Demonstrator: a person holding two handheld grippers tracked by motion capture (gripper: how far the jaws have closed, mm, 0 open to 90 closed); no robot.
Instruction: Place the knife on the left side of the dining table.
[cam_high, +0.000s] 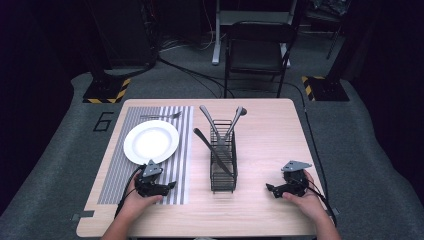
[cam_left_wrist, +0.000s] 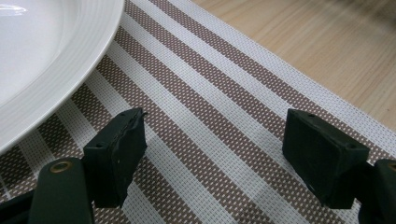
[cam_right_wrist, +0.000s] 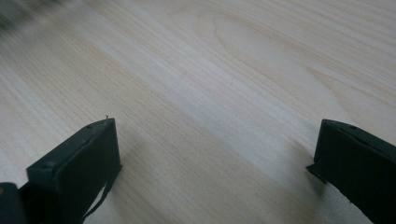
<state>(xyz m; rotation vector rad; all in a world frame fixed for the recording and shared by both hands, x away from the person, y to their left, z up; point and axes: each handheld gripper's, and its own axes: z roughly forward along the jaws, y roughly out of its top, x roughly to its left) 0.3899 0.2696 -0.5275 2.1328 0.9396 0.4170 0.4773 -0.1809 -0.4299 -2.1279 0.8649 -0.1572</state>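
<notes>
**Both grippers rest open at the near edge of the table**

While the wooden table (cam_high: 265, 145) carries a place setting on its left half, both hands sit low at its near side. The left gripper (cam_high: 170, 185) lies on the striped placemat (cam_high: 182, 150), just near of the white plate (cam_high: 151, 141), its jaws spread wide with nothing between them (the left gripper view shows only mat weave in the gap). The right gripper (cam_high: 270, 188) rests on bare wood at the near right, jaws likewise parted and empty. A fork (cam_high: 161, 116) lies on the mat beyond the plate. Between the two hands, farther off, stands a black wire caddy (cam_high: 223, 167) holding cutlery (cam_high: 220, 131) that leans out of its top.
</notes>
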